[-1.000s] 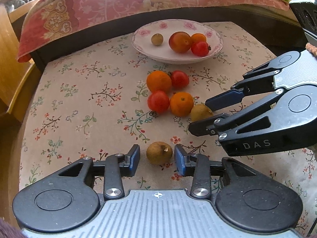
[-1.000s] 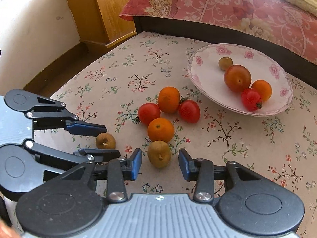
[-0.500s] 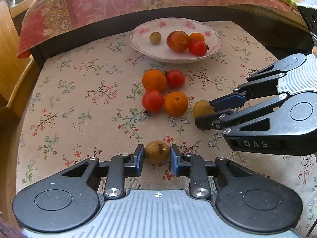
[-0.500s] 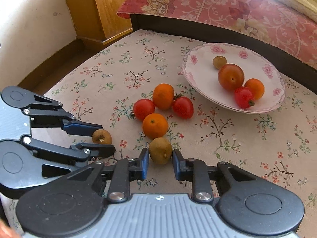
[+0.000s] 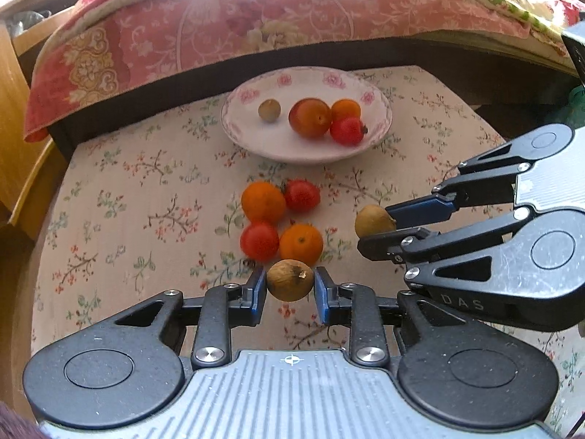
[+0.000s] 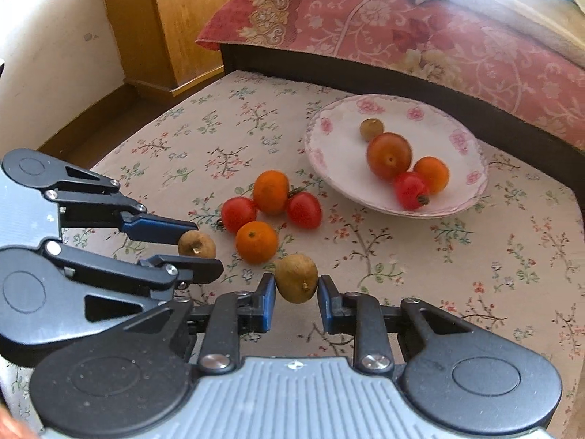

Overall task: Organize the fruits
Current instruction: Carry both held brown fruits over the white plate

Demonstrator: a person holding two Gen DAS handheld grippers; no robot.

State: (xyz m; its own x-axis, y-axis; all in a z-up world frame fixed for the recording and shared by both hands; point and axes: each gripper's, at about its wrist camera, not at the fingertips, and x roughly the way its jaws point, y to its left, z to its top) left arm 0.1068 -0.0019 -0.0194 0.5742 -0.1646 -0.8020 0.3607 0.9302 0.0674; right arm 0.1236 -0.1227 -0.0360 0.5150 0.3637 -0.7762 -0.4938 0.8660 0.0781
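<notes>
My left gripper is shut on a small brown fruit and holds it above the cloth. My right gripper is shut on a second brown fruit, also lifted. Each shows in the other view: the right gripper with its fruit, the left gripper with its fruit. A white floral plate at the far side of the table holds several fruits. Two oranges and two red tomatoes lie loose before the plate.
The table carries a floral cloth. A bed with a red patterned cover runs along the far edge. A wooden cabinet stands at the left, beside a white wall.
Both grippers closed on their brown fruits and lifted them off the cloth, moving forward toward the loose fruit and the plate.
</notes>
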